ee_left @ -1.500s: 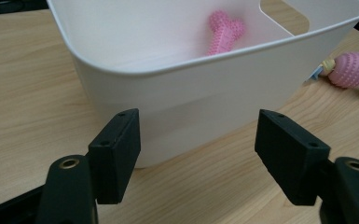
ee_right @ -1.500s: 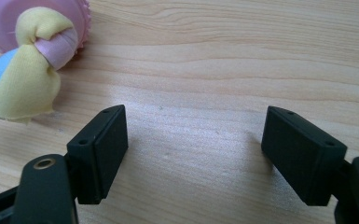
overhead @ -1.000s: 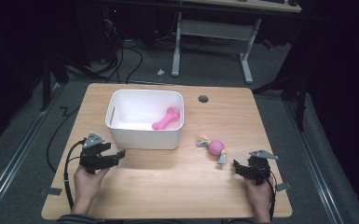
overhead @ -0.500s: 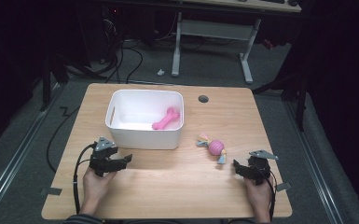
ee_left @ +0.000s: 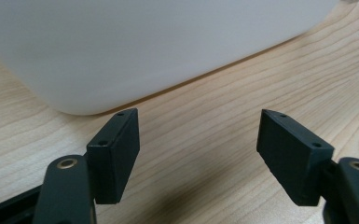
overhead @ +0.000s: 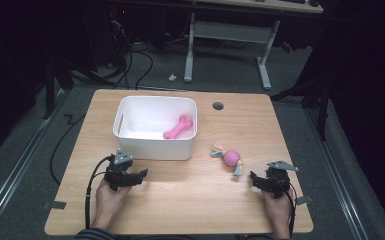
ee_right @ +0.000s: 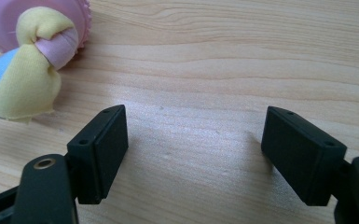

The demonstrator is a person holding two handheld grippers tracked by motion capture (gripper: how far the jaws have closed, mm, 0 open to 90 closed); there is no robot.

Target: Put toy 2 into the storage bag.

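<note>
Since the earlier high views, the left tongs (overhead: 141,174) have come lower and nearer the person's edge of the light wooden counter (overhead: 190,205), away from the counter's left side and more toward the front of the white rectangular plastic bin (overhead: 155,145); the right tongs (overhead: 253,176) have kept their place.

Both hands rest on the counter near its front edge. The left tongs stand spread with nothing between the jaws, bare wood showing in the gap in the left gripper view, and the bin's rounded white wall (ee_left: 158,46) rises just beyond the jaw tips. They are near the bin's front wall but apart from it.

The right tongs (ee_right: 193,154) are also spread and empty, pointing across bare wood. The pink ribbed ball toy with knotted yellow, pink and blue cloth tails (overhead: 231,158) lies on the counter just to the right of the bin, between the bin and the right hand, near the right tongs but untouched; in the right gripper view its knot (ee_right: 37,51) sits up and to the left of the jaws.

A pink bone-shaped toy (overhead: 178,127) lies inside the bin, toward its right side.
</note>
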